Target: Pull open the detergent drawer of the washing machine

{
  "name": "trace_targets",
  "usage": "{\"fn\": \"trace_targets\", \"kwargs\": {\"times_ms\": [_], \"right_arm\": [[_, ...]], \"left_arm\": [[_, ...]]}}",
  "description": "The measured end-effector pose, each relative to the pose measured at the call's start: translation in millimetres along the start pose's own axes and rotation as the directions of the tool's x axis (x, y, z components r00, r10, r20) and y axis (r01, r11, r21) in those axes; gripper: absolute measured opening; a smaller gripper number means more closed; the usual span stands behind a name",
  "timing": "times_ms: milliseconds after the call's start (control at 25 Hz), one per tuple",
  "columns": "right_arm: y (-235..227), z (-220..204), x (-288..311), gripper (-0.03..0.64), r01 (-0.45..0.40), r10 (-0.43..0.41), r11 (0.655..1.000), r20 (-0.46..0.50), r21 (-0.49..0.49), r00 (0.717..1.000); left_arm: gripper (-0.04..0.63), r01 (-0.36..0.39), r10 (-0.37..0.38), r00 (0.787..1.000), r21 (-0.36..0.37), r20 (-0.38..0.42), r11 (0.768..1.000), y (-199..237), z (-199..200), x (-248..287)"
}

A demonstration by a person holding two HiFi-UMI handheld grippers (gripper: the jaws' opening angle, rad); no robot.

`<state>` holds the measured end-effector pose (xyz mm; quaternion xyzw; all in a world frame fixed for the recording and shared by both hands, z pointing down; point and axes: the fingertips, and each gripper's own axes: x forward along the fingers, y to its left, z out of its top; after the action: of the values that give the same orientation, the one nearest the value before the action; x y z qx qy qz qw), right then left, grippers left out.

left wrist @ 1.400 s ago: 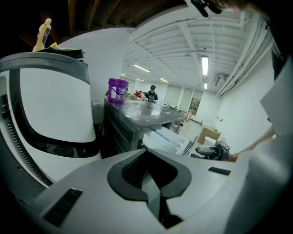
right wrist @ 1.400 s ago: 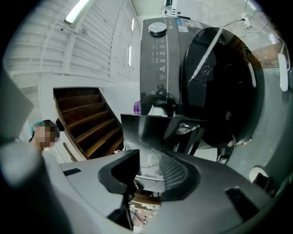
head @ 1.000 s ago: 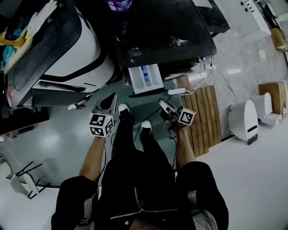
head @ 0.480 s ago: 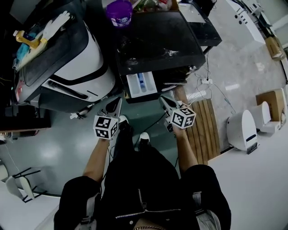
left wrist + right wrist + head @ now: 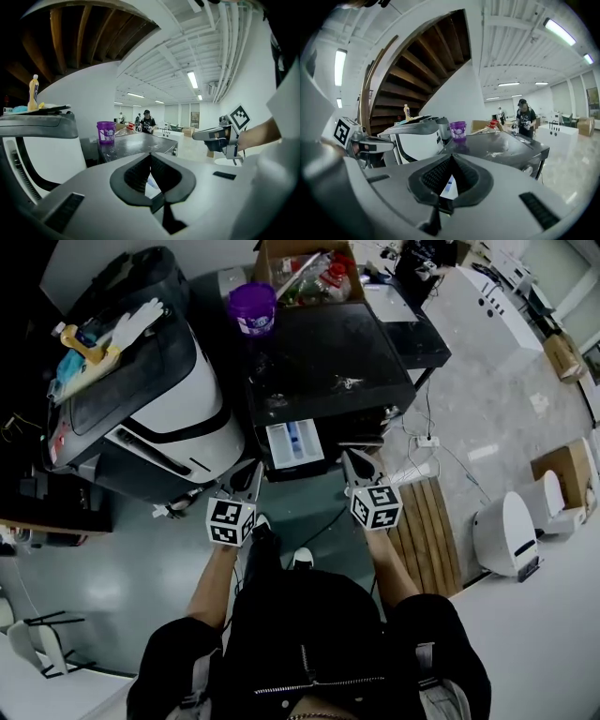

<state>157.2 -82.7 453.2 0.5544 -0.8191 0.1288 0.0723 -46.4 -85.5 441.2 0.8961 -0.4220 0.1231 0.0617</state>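
Note:
The black washing machine [image 5: 328, 362] stands ahead of me with its white detergent drawer [image 5: 295, 443] pulled out, blue inside. My left gripper [image 5: 254, 469] hangs just left of the drawer's front, apart from it, its jaws shut and empty. My right gripper [image 5: 349, 457] is just right of the drawer, jaws also shut on nothing. In the left gripper view the left gripper [image 5: 150, 154] has its tips meeting, and the right gripper [image 5: 220, 135] shows beside it. In the right gripper view the right gripper [image 5: 451, 157] is closed, with a sliver of the drawer [image 5: 449, 185] showing behind the jaws.
A purple tub [image 5: 251, 307] stands at the washer's back left corner, an open cardboard box [image 5: 300, 268] behind it. A white and black machine [image 5: 159, 399] stands at the left. A wooden slatted board [image 5: 427, 512], cables [image 5: 424, 441] and a white device [image 5: 506, 512] lie at the right.
Both grippers have risen and come closer to the drawer's front. The right gripper has rolled, so its marker cube now faces up. The drawer stays pulled out.

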Motion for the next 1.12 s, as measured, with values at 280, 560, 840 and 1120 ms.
{"fn": "trace_targets", "kwargs": {"times_ms": [280,560,840,1120], "right_arm": [[8.3,20.5,-9.6,0.003,-0.008,0.010,0.998,0.036,-0.058,0.999],[11.3,26.5,-11.0,0.003,-0.011,0.014,0.998,0.046,-0.066,0.999],[12.9,28.8,-10.4,0.003,-0.018,0.021,0.998,0.047,-0.066,0.999],[16.3,26.8,-8.6,0.003,-0.019,0.022,0.998,0.047,-0.057,0.999]], "left_arm": [[0.020,-0.017,0.017,0.999,0.009,0.047,1.000,-4.0,19.4,-2.4],[0.020,-0.030,0.030,0.998,0.000,0.049,1.000,-1.1,18.9,-4.4],[0.020,-0.027,0.028,0.998,-0.009,0.058,1.000,-2.0,22.9,-0.5],[0.020,-0.018,0.019,0.998,-0.009,0.053,1.000,-2.4,20.8,0.7]]}}
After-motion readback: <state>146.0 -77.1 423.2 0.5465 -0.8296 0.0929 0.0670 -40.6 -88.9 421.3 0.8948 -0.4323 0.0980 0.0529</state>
